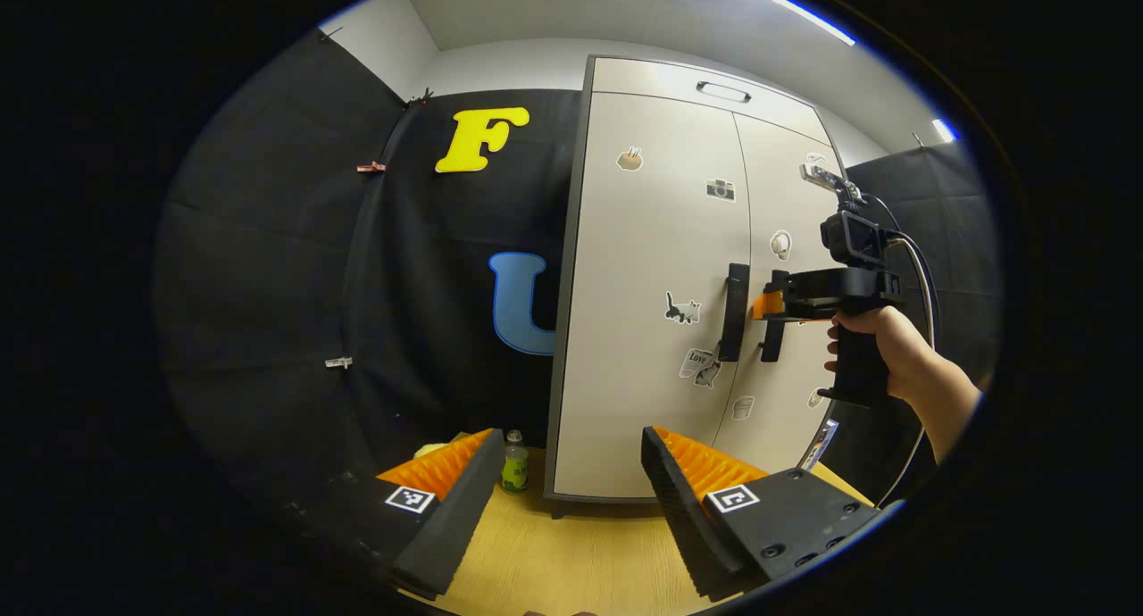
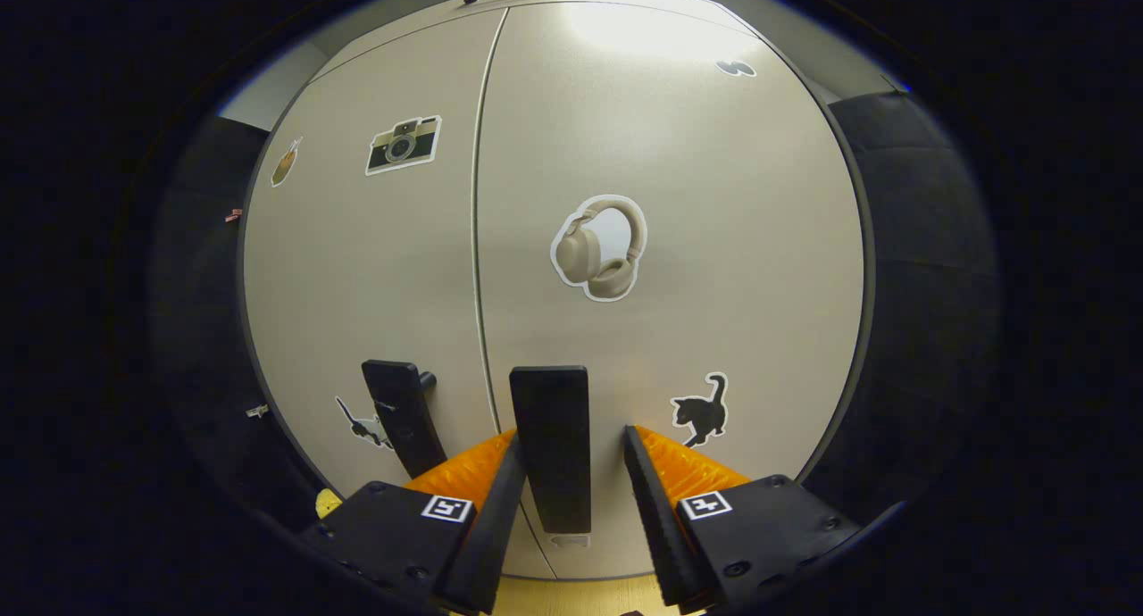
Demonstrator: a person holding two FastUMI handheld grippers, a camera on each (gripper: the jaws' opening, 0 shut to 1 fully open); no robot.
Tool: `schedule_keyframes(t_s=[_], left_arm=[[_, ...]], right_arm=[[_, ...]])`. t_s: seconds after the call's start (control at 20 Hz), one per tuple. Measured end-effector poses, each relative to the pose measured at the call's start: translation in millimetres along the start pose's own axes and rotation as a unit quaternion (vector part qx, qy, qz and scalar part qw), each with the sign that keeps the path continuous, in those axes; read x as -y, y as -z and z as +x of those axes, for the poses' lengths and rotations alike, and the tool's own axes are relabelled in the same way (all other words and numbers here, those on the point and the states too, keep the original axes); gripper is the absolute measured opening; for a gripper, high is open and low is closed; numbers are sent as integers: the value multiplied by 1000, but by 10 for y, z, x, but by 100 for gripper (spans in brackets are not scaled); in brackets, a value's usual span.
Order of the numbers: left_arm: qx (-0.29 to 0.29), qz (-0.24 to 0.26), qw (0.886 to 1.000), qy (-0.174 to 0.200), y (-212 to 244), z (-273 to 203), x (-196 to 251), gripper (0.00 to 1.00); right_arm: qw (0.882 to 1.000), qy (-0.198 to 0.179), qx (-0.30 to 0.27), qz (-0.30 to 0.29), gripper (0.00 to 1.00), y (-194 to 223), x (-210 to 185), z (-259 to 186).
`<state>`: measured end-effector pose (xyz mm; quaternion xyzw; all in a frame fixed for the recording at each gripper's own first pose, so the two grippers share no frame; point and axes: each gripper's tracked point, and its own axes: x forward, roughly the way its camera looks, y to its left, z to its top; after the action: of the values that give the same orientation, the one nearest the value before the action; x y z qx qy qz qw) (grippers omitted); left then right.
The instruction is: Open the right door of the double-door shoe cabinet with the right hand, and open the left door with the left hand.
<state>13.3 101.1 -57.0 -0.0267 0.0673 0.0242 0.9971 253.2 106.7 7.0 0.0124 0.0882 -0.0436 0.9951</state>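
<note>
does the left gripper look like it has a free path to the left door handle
Probably yes. The left gripper hangs open, well back from the cabinet, and nothing stands between it and the left door handle. The right gripper is at the right door handle, beside that path.

right gripper (image 2: 563,486) | fingers astride right door handle (image 2: 552,446); contact unclear | doors closed

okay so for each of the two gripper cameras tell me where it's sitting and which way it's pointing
Left gripper view: rides the left gripper, back from the shoe cabinet, facing its closed doors; the right gripper and its hand show at the right door's handle.
Right gripper view: rides the right gripper, close up, jaws either side of that handle.
Shared: both handles, both doors.
</note>
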Motion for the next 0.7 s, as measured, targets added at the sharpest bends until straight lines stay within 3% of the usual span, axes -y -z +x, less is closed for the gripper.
schedule_keyframes(t_s=[0.15,0.2,0.7], left_arm=[[-1,1,1000,2,22,-27,-39,95],[-2,2,1000,2,31,-44,-59,95],[-17,-5,1000,17,165,-203,-173,95]], right_arm=[[1000,-6,-7,11,60,26,-81,-28],[1000,-1,-3,6,40,11,-88,-19],[1000,-29,-5,6,20,49,-85,-152]])
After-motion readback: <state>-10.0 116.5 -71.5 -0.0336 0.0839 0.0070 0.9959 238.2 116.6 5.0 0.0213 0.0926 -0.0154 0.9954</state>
